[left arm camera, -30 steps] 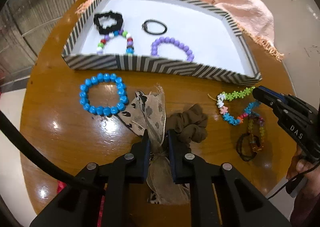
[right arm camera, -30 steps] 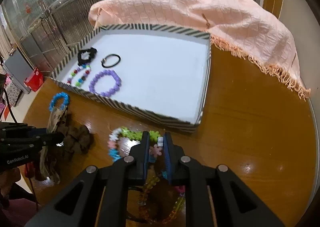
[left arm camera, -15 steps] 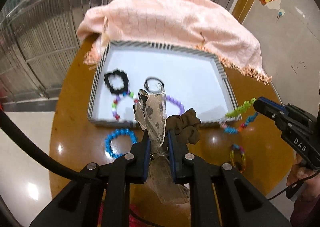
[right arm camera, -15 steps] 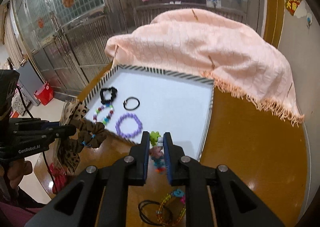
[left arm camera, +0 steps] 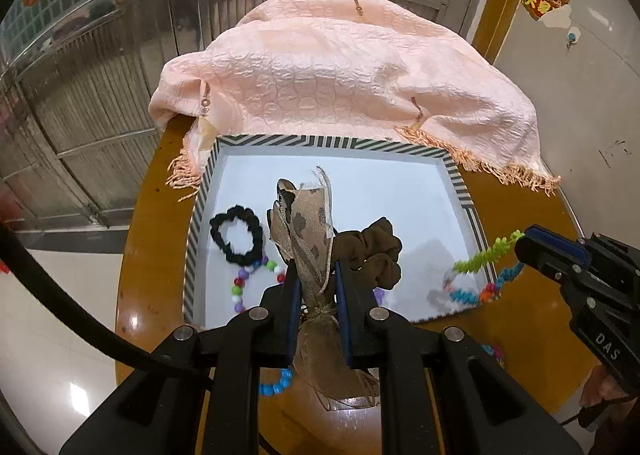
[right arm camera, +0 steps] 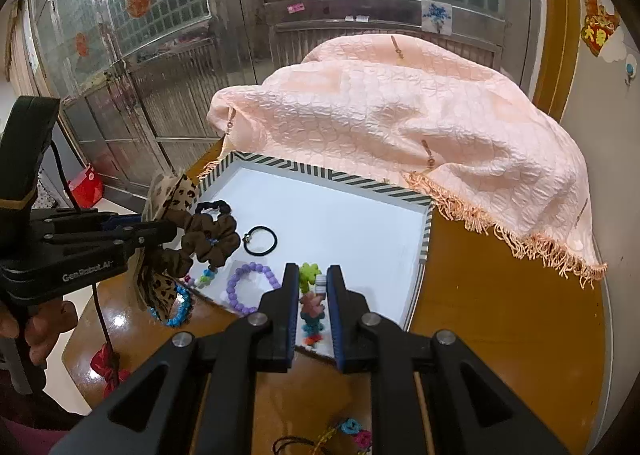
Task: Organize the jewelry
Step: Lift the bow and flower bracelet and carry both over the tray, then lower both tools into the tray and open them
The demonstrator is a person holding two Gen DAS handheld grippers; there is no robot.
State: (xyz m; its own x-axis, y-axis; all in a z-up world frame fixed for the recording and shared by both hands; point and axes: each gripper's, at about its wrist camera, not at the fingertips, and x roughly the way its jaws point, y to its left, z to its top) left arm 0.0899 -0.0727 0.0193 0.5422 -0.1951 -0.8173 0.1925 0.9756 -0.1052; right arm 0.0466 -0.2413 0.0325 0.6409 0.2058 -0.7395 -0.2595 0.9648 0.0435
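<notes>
My left gripper (left arm camera: 316, 275) is shut on a brown scrunchie with a leopard-print ribbon (left arm camera: 308, 239) and holds it in the air over the near edge of the striped white tray (left arm camera: 320, 142). It also shows in the right wrist view (right arm camera: 208, 235). My right gripper (right arm camera: 314, 287) is shut on a colourful flower-bead bracelet (right arm camera: 312, 295), which hangs above the tray's near right corner (left arm camera: 476, 275). In the tray lie a black scrunchie (left arm camera: 237, 235), a multicolour bead bracelet (left arm camera: 248, 279), a purple bead bracelet (right arm camera: 250, 287) and a black hair tie (right arm camera: 261, 241).
A blue bead bracelet (right arm camera: 178, 309) lies on the round wooden table (right arm camera: 500, 315) in front of the tray. More bracelets and a black tie (right arm camera: 332, 439) lie near my right gripper. A peach cloth (left arm camera: 344, 71) drapes over the table's far side.
Both grippers have risen from the table and moved toward the tray, the left lifting the scrunchie and the right lifting the flower-bead bracelet. The blue bracelet stayed on the table.
</notes>
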